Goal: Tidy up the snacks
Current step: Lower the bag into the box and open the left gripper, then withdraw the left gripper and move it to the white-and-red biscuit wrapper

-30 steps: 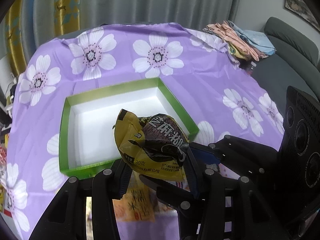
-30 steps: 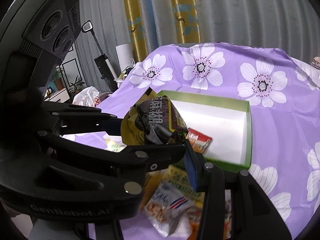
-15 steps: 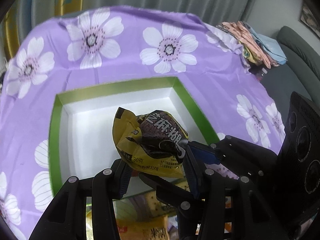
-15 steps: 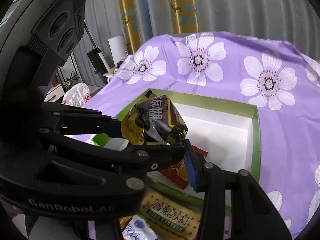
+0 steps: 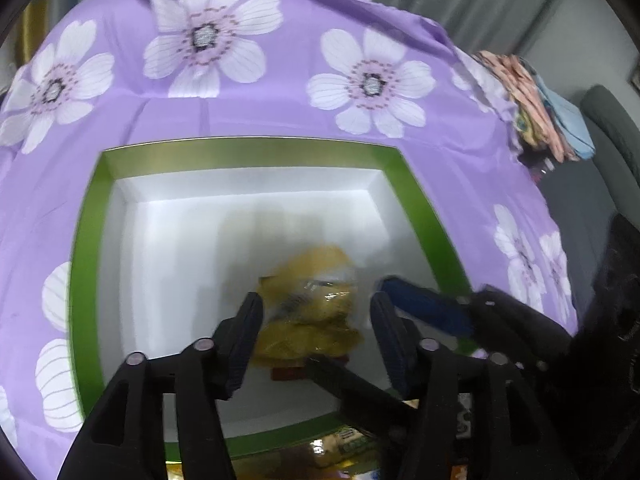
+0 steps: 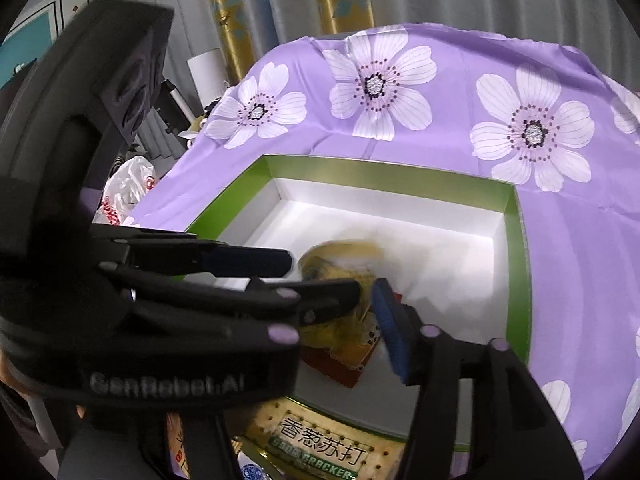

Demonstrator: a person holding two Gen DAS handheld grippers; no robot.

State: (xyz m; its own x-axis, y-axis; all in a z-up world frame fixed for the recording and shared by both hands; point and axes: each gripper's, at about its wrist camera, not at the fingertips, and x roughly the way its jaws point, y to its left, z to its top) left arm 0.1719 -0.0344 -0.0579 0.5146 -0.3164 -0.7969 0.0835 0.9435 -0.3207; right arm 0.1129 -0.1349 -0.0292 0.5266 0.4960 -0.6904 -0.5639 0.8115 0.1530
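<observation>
A green box with a white inside (image 5: 90, 240) (image 6: 516, 240) lies on the purple flowered cloth. A yellow snack bag (image 5: 312, 300) (image 6: 340, 264), blurred, lies inside it, partly on a red packet (image 6: 340, 372) (image 5: 288, 373). My left gripper (image 5: 316, 320) hangs open over the bag, one finger on each side, not touching it. My right gripper (image 6: 366, 308) is also open beside the bag. The left gripper's fingers (image 6: 248, 260) cross the right wrist view.
A cracker pack (image 6: 320, 440) and other snack packets (image 5: 340, 448) lie on the cloth just outside the box's near wall. Folded clothes (image 5: 536, 100) and a grey sofa (image 5: 612, 128) stand at the right. Curtains hang behind the table.
Both grippers moved forward over the box. They were shut together on the yellow bag; now both stand open and the bag has dropped into the box.
</observation>
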